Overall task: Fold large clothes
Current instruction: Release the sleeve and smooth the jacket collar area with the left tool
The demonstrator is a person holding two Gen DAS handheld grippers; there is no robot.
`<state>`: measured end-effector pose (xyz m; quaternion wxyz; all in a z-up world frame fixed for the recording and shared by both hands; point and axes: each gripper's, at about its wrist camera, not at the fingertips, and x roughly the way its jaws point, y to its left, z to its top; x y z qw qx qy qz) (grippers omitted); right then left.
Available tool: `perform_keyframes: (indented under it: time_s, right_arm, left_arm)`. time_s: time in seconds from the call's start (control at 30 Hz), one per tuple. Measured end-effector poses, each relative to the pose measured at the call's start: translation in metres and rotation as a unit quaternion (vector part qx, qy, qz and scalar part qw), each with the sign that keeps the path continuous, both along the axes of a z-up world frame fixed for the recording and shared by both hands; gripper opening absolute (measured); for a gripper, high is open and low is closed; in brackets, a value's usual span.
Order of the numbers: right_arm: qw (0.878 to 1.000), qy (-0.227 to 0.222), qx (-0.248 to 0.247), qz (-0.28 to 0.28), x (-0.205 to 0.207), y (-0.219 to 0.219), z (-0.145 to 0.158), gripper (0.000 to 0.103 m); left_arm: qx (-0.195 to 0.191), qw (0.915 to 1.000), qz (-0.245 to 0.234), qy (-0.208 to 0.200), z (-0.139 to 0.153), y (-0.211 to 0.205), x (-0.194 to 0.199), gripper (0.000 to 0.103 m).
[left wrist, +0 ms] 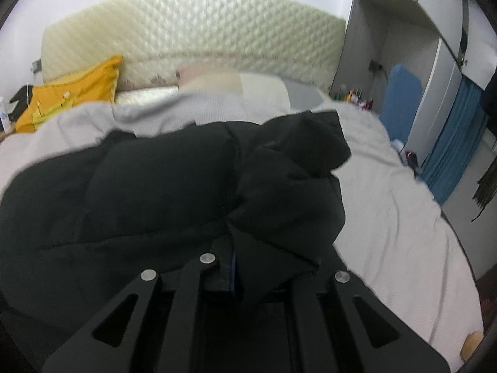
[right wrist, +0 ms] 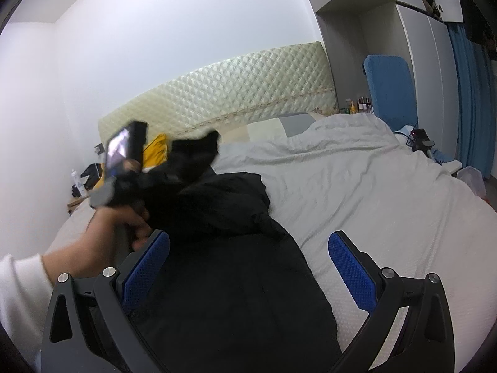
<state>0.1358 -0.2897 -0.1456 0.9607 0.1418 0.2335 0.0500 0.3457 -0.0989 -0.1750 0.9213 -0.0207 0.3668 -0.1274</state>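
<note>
The black padded jacket lies on the bed — soft, bulky, likely slippery. Left fingers clench a fold of it; right fingers stand released, the jacket beneath them — best pinched at a hem.

Black padded jacket, bulky and rumpled (one end bunched and lifted), spread across pale bed cover

A home bedroom. Shown by a bed under a pale cover, a quilted cream headboard, a yellow pillow, wardrobes along the wall, blue curtain, and small bottles on a shelf beside the bed.
</note>
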Motion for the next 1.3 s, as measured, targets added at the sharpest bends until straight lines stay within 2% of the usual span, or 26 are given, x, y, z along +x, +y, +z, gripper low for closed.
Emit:
perform_keyframes:
  time_s: [0.1,0.23,0.43,0.5,0.53,0.57,0.63,0.77,0.87,1.03,1.17,1.3]
  right_arm:
    - [1.0,0.003,-0.008,-0.003,0.005,0.001,-0.003,0.103]
    - [1.0,0.015,-0.002,-0.002,0.012,0.001,-0.009,0.103]
    - [1.0,0.015,-0.012,0.005,0.018,0.008,-0.011,0.103]
    - [1.0,0.014,-0.008,0.009,0.016,0.01,-0.012,0.103]
    - [1.0,0.013,-0.001,0.008,0.014,0.009,-0.013,0.103]
    - [1.0,0.013,0.005,0.009,0.012,0.009,-0.014,0.103]
    - [1.0,0.014,0.003,0.011,0.011,0.01,-0.014,0.103]
    - [1.0,0.001,-0.013,0.011,0.011,0.013,-0.007,0.103]
    - [1.0,-0.017,-0.005,0.013,0.018,0.015,0.005,0.103]
    - [0.999,-0.036,0.005,0.027,0.052,0.026,0.032,0.103]
    - [0.997,-0.048,-0.01,0.055,0.097,0.043,0.053,0.103]
    - [0.996,-0.028,-0.016,0.087,0.148,0.062,0.045,0.099]
  left_arm:
    - [0.014,0.9997,-0.006,0.021,-0.024,-0.006,0.005,0.011]
    - [0.023,0.9989,-0.014,0.038,-0.037,-0.01,0.01,0.011]
    - [0.039,0.9974,-0.043,0.044,-0.031,-0.012,0.004,0.018]
    - [0.036,0.9977,-0.046,0.034,-0.024,-0.009,-0.004,0.026]
    - [0.033,0.9978,-0.05,0.029,-0.019,-0.009,-0.009,0.041]
    - [0.031,0.9978,-0.054,0.025,-0.015,-0.008,-0.012,0.062]
    - [0.036,0.9975,-0.061,0.008,-0.005,-0.008,-0.025,0.083]
    - [0.024,0.9979,-0.059,-0.015,0.015,0.004,-0.042,0.083]
    - [0.017,0.9978,-0.044,-0.046,0.041,0.023,-0.056,0.083]
    - [0.012,0.996,0.004,-0.088,0.083,0.073,-0.063,0.083]
    - [0.0,0.9956,0.049,-0.079,0.093,0.116,-0.053,0.083]
    - [0.01,0.9939,0.085,-0.069,0.079,0.151,-0.035,0.083]
